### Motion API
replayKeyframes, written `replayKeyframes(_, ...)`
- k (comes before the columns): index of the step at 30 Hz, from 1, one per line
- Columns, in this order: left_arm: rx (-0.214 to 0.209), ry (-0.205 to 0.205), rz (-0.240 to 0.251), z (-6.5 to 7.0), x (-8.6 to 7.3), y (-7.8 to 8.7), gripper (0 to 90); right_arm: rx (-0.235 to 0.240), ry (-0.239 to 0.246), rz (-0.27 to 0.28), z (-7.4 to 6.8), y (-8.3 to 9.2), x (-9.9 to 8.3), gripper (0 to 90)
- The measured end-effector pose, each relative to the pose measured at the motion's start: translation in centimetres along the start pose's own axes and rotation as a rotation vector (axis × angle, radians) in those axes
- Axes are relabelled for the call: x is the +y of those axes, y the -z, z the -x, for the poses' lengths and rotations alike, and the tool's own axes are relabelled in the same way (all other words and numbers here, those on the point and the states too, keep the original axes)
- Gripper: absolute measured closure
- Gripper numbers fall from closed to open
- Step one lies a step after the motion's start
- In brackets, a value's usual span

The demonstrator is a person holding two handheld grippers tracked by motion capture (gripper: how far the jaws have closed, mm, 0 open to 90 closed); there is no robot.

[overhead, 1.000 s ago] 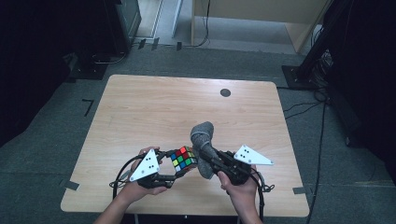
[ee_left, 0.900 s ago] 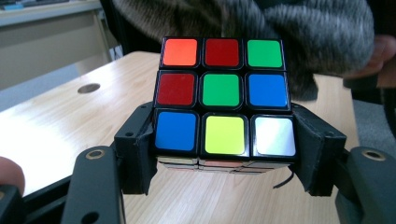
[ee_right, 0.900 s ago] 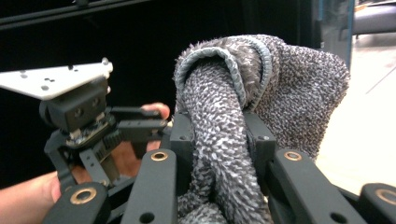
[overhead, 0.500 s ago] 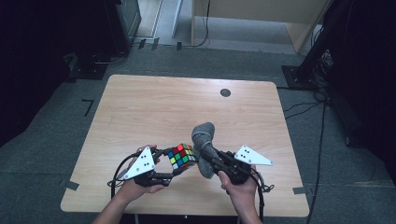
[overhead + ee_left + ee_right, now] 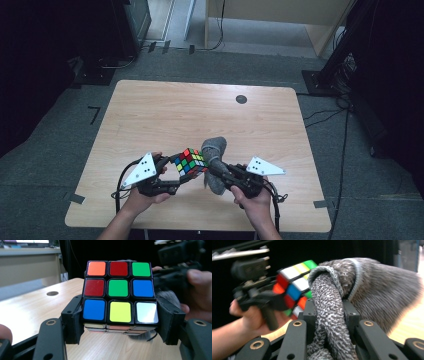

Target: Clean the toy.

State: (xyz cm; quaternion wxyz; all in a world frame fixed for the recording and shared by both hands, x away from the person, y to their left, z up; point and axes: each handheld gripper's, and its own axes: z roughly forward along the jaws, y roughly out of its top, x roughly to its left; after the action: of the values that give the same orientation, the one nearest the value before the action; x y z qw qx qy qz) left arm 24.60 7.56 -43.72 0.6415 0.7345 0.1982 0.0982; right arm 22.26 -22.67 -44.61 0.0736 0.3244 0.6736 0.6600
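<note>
Holding a scrambled puzzle cube (image 5: pixel 190 161) clear of the surface (image 5: pixel 165 115), the left gripper (image 5: pixel 172 176) sits at the lower centre-left of the high view, its jaws clamped on the cube's lowest layer from 2 opposite sides. In the left gripper view the cube (image 5: pixel 119 293) stands upright between the 2 black jaws, a 3-by-3 face toward the camera, with the right hand (image 5: pixel 197 295) and its tool close behind at the upper right.

The right gripper (image 5: pixel 216 167) comes in from the lower centre-right of the high view, its jaws clenched on a grey knitted sock (image 5: pixel 215 162). In the right gripper view the sock (image 5: pixel 352 297) is pinched between the jaws near its rolled cuff, the mouth of the cuff lying at the top centre and the body running off to the right edge.

What the coming move seems to turn on is this: the cube (image 5: pixel 293 288) lies up and to the left of the sock's cuff in the right gripper view, touching or nearly touching the fabric. The sock's long axis runs roughly up and down the high view, with the cube just left of it. Judging by that, the cube has only to travel a short way sideways toward the cuff opening, and the left gripper, already carrying it, is the one placed to do so.
</note>
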Motion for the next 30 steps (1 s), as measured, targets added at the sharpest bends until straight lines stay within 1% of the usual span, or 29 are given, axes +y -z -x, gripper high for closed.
replayKeyframes(1, -0.007, 0.018, 0.006, -0.2, 0.0, 0.1, 34.3, 0.009, 0.011, 0.000, -0.2, -0.3, -0.2, 71.4)
replayKeyframes(4, -0.019, 0.036, 0.020, -0.3, 0.2, 0.2, 34.3, 0.029, 0.002, 0.000, -0.2, -0.6, -0.7, 71.9)
replayKeyframes(6, -0.028, 0.046, 0.033, -0.2, 0.3, 0.3, 34.3, 0.039, 0.004, -0.012, -0.2, -0.8, -0.9, 71.8)
replayKeyframes(9, -0.034, 0.058, 0.052, -0.3, 0.5, 0.5, 34.3, 0.054, 0.019, -0.047, -0.5, -1.4, -1.4, 71.8)
replayKeyframes(11, -0.032, 0.062, 0.062, -0.4, 0.7, 0.7, 34.3, 0.065, 0.056, -0.089, -0.7, -1.8, -1.7, 71.9)
replayKeyframes(12, -0.030, 0.059, 0.062, -0.4, 0.7, 0.8, 34.3, 0.058, 0.093, -0.117, -1.0, -2.1, -1.8, 71.9)
replayKeyframes(13, -0.028, 0.059, 0.061, -0.5, 0.7, 0.8, 34.3, 0.045, 0.123, -0.130, -1.2, -2.2, -1.8, 72.0)
replayKeyframes(14, -0.025, 0.060, 0.061, -0.5, 0.7, 0.8, 34.3, 0.030, 0.140, -0.133, -1.2, -2.1, -1.6, 72.0)
replayKeyframes(15, -0.025, 0.062, 0.060, -0.6, 0.7, 0.9, 34.3, 0.012, 0.146, -0.120, -1.1, -1.8, -1.4, 72.1)
replayKeyframes(17, -0.022, 0.071, 0.063, -0.7, 0.6, 0.9, 34.3, -0.020, 0.139, -0.049, -0.8, -1.1, -0.8, 72.2)
replayKeyframes(19, -0.029, 0.081, 0.067, -0.8, 0.7, 0.9, 34.3, -0.032, 0.132, 0.002, -0.6, -0.5, -0.4, 72.2)
replayKeyframes(20, -0.034, 0.086, 0.071, -0.8, 0.7, 0.9, 34.3, -0.028, 0.136, 0.005, -0.7, -0.5, -0.4, 72.0)
replayKeyframes(22, -0.043, 0.094, 0.074, -0.6, 0.7, 0.8, 34.3, -0.008, 0.150, -0.011, -1.0, -0.9, -0.7, 71.6)
replayKeyframes(24, -0.044, 0.095, 0.079, -0.6, 0.7, 0.9, 34.3, 0.016, 0.166, -0.038, -1.6, -1.6, -1.2, 71.1)
replayKeyframes(26, -0.047, 0.104, 0.089, -0.7, 0.8, 1.0, 34.3, 0.046, 0.185, -0.079, -2.3, -2.5, -1.9, 71.1)
replayKeyframes(28, -0.041, 0.110, 0.095, -0.8, 0.9, 1.1, 34.3, 0.070, 0.197, -0.121, -2.6, -3.1, -2.4, 71.1)
replayKeyframes(30, -0.036, 0.110, 0.093, -0.9, 0.9, 1.2, 34.3, 0.056, 0.218, -0.148, -2.7, -3.3, -2.5, 71.2)
